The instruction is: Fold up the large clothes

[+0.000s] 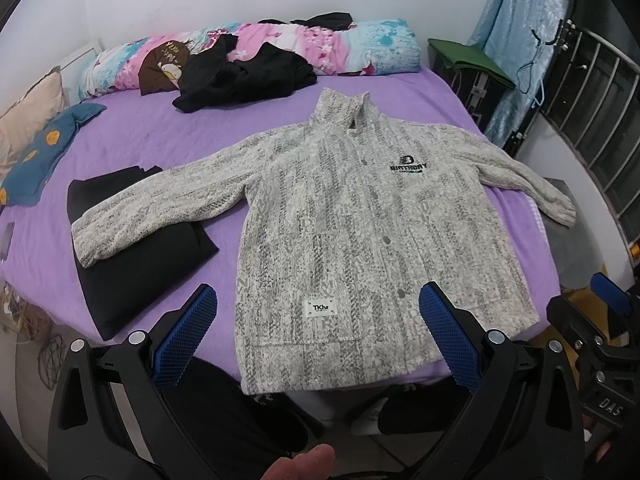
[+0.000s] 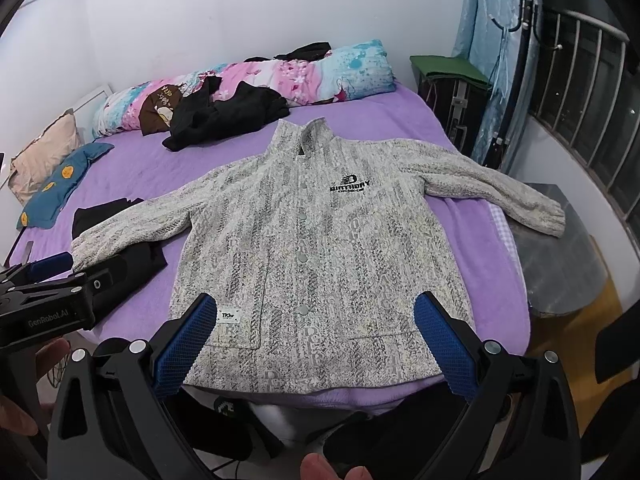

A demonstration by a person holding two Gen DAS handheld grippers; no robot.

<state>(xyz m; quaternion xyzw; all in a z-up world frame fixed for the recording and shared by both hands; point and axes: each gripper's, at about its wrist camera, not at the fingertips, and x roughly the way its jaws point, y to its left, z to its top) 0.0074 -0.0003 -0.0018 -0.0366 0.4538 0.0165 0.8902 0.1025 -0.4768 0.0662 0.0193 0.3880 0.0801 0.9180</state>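
Wide bed [image 1: 168, 136] under a purple sheet, filling most of both views. Spread flat across it, front up, a grey-and-white fleece jacket [image 1: 360, 220], snapped shut, collar toward the far wall, hem at the near edge of the mattress. Both sleeves stretched outward: one draped over a folded black garment [image 1: 132, 280] on the left, the other reaching to the bed's right edge. Along the far side, a rolled floral quilt [image 1: 280, 48], with a crumpled black heap of clothes [image 1: 240, 76] just in front of it. Toward the left edge, a beige pillow [image 1: 28, 108] and a blue cushion [image 1: 48, 148].

Left gripper [image 1: 318, 338] held above the near edge, blue-padded fingers [image 1: 188, 336] spread wide, gripping nothing, the jacket's hem and white label seen between them. Right gripper [image 2: 316, 338] likewise wide open and empty, fingers [image 2: 446, 344] framing the lower front of the jacket, hem just beyond the tips. No visible contact between either set of fingers and the fabric. Black chest logo [image 2: 349, 185] on the jacket, right of the snaps.
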